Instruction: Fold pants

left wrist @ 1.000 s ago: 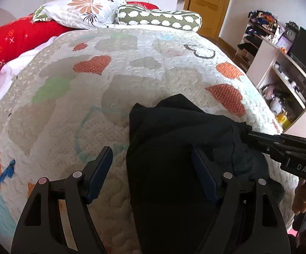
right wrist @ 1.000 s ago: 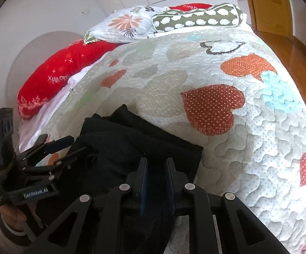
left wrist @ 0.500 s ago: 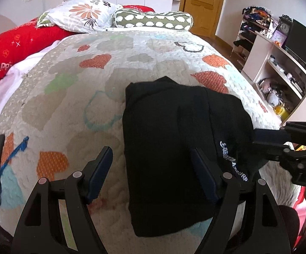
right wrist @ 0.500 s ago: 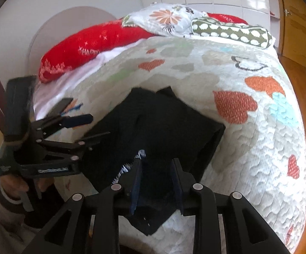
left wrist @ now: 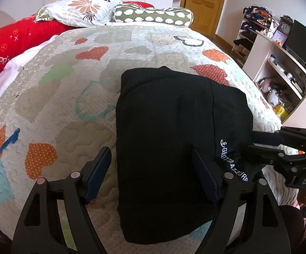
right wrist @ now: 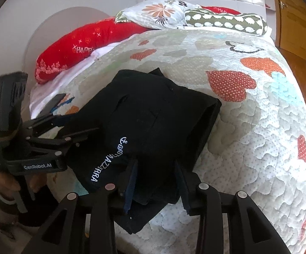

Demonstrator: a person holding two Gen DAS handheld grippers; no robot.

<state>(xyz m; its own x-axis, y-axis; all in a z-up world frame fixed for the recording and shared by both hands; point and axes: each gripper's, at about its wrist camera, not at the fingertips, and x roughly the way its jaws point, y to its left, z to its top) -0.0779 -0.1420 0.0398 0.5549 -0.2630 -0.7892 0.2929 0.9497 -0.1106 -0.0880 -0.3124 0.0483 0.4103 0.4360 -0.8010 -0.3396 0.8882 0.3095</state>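
Note:
The black pants (left wrist: 163, 139) lie folded into a thick rectangle on the quilted bed, with white embroidered lettering near the right edge; they also show in the right wrist view (right wrist: 144, 127). My left gripper (left wrist: 150, 169) is open and empty, with its jaws straddling the near left edge of the bundle. My right gripper (right wrist: 156, 182) is partly open, and its fingers flank the near corner of the pants with cloth lying between them. In the left wrist view the right gripper (left wrist: 267, 139) sits at the right edge of the pants.
The heart-patterned quilt (left wrist: 72, 97) covers the bed. A red bolster (left wrist: 15, 42), a floral pillow (left wrist: 78, 8) and a green dotted bolster (left wrist: 153, 15) lie at the head. A shelf unit (left wrist: 280, 63) and a wooden door (left wrist: 203, 2) stand to the right.
Both grippers pulled back toward the near edge of the bed. My right gripper went from shut on the cloth to partly open. The pants now lie flat as a folded bundle.

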